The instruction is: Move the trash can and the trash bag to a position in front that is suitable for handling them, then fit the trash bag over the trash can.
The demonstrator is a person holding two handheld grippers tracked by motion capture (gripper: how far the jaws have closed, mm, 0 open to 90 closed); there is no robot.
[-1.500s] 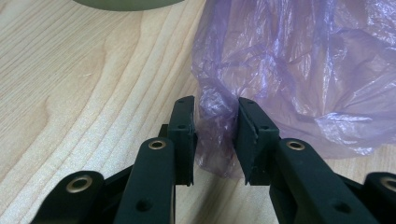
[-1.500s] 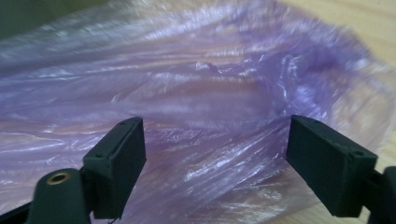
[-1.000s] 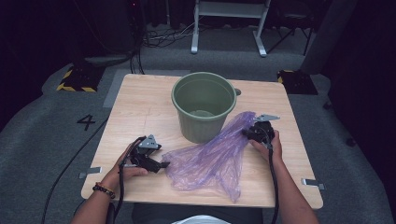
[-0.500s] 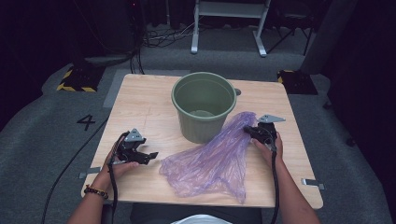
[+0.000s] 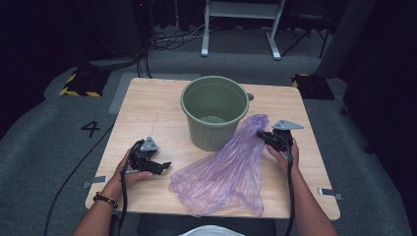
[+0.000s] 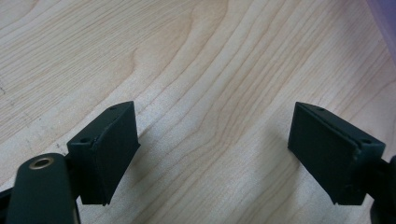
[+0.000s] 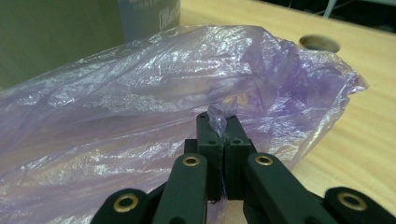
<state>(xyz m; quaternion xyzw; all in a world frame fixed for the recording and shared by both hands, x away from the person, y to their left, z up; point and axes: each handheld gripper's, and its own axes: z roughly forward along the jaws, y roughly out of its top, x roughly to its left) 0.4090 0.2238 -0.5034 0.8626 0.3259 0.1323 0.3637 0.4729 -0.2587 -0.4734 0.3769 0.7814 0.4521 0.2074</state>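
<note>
Purple plastic bag (image 5: 231,172) lies lower centre on the desk (image 5: 152,108), upper end against the green bucket (image 5: 215,110). Likely thin, limp, slippery film: pinch a bunched edge. Right tongs (image 5: 261,134) just clenched on its top fold; left tongs (image 5: 164,166) released, empty.

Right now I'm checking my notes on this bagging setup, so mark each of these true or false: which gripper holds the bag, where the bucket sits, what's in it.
1. The right gripper is shut on the purple bag. True.
2. The left gripper also pinches the bag. False: its fingers stand open over bare table.
3. The green bucket stands upright. True.
4. The bag lines the bucket. False: it lies on the table beside it.
5. The bucket is lying on the floor. False: it stands on the table.
</note>
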